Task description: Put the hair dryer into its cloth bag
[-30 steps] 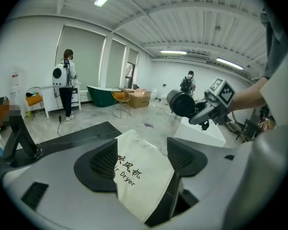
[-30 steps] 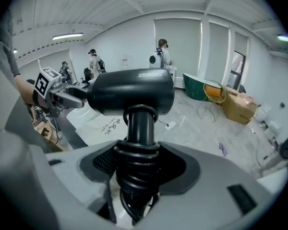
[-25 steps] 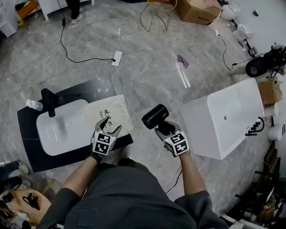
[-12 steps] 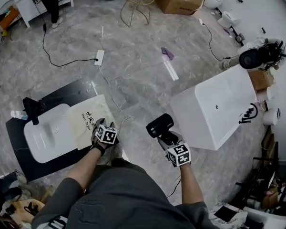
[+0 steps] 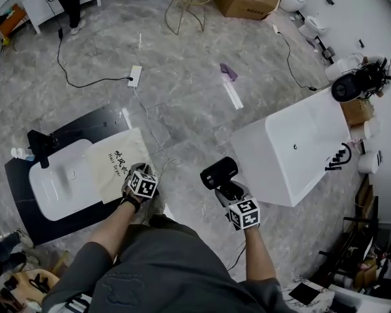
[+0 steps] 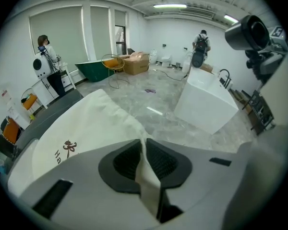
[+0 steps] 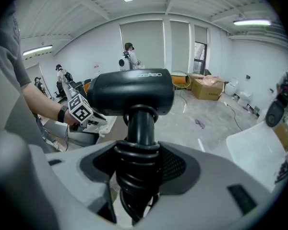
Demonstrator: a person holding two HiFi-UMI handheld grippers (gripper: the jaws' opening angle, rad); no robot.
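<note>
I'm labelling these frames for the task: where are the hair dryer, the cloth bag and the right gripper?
hair dryer (image 5: 219,172): head view, on its black barrel.
cloth bag (image 5: 120,165): head view, on its printed cream face.
right gripper (image 7: 138,169): right gripper view, between jaws clamping the dryer's handle.

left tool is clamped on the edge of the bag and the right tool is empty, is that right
Not quite: the right tool is not empty. The right gripper view shows it shut on the handle of the dryer. The rest holds: the left tool, whose jaws have just been closing, pinches the edge of the bag.
</note>
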